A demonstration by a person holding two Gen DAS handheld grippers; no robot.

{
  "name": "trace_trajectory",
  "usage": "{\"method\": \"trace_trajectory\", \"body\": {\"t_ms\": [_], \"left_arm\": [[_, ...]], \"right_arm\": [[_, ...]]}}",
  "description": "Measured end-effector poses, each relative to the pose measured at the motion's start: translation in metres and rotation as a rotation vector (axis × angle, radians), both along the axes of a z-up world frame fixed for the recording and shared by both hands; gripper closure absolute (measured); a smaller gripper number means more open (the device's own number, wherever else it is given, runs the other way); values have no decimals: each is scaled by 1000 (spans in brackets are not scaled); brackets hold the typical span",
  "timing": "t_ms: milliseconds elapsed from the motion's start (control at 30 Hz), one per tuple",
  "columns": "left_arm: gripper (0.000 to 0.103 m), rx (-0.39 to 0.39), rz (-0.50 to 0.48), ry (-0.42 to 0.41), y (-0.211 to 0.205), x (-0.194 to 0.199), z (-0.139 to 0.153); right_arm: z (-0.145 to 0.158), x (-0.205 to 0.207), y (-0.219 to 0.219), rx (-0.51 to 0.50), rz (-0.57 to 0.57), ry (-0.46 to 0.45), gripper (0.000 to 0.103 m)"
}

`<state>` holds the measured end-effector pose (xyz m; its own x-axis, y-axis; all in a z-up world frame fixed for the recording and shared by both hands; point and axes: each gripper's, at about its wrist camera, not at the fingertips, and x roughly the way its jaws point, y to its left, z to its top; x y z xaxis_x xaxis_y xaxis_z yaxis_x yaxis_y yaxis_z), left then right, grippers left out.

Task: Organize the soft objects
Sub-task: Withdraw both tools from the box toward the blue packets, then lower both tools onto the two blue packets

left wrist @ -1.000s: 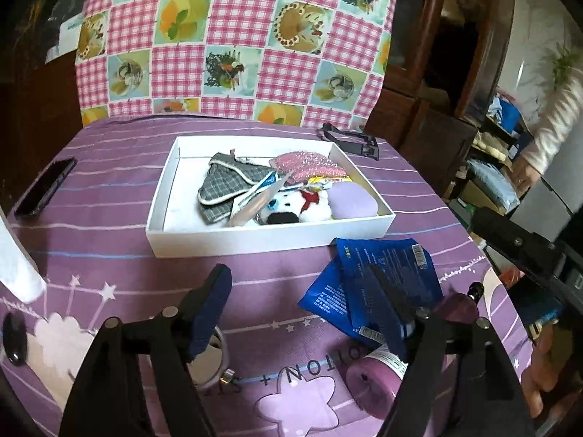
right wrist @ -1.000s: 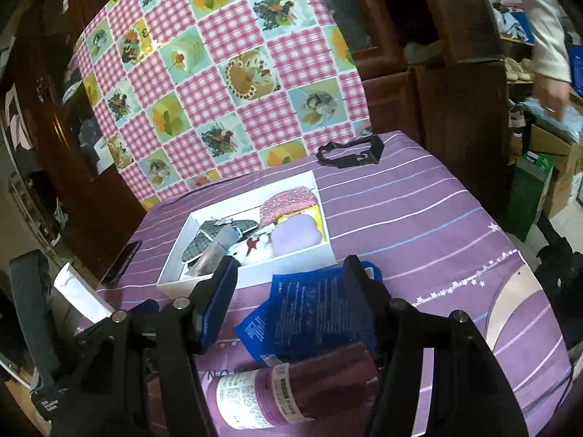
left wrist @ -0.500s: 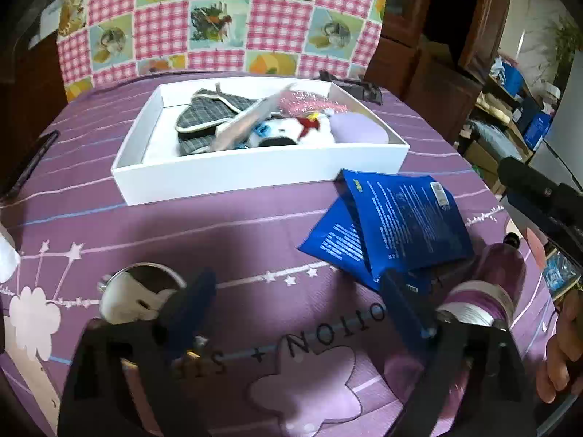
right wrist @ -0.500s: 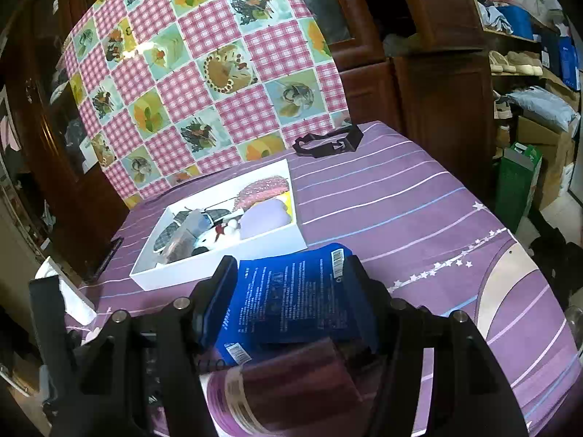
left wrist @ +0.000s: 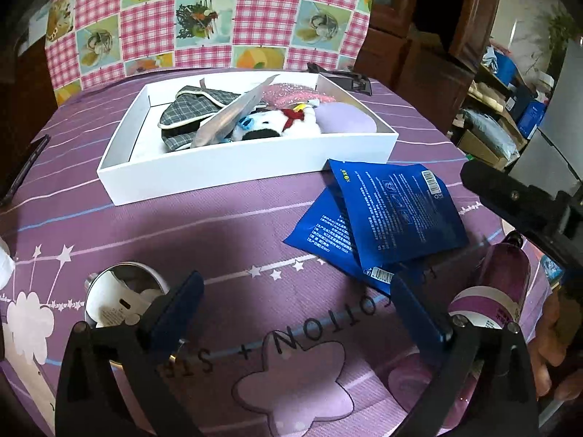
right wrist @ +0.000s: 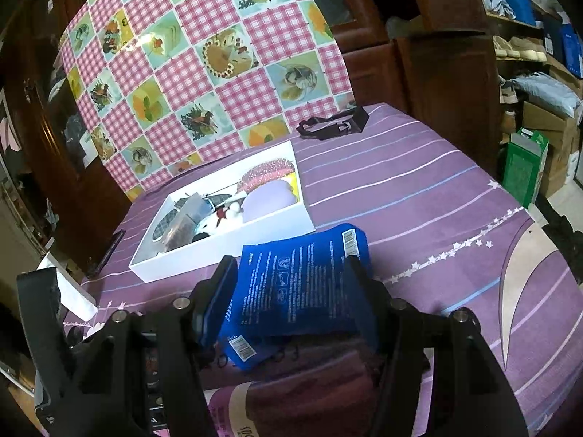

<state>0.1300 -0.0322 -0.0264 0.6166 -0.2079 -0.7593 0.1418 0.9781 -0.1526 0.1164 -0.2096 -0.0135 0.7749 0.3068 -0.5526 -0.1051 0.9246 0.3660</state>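
A purple striped cloth covers the tabletop [left wrist: 226,218]. On it rests a white box [left wrist: 233,167] filled with soft items. Just beside its near right corner lie two overlapping blue packets [left wrist: 393,211]. A purple bottle [left wrist: 492,287] lies near them, a round mirror [left wrist: 120,298] at the near left, and a black strap [right wrist: 331,123] behind the box.

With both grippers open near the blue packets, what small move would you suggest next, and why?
Probably ease the right gripper forward and shut on the top blue packet. Its open jaws already straddle that packet, which lies outside the white box that holds the plush toy. The left gripper is open over bare tablecloth.
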Motion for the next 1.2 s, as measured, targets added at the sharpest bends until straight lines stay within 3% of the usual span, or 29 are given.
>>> {"method": "trace_trajectory", "body": {"t_ms": [433,1200], "left_arm": [[0,-38,-55,37,-2,8,-8],[0,-38,-54,37,-2,8,-7]], "right_arm": [[-2,3,-10,34,-22,26,42],[-9,6,8,-51,59,62,42]]}}
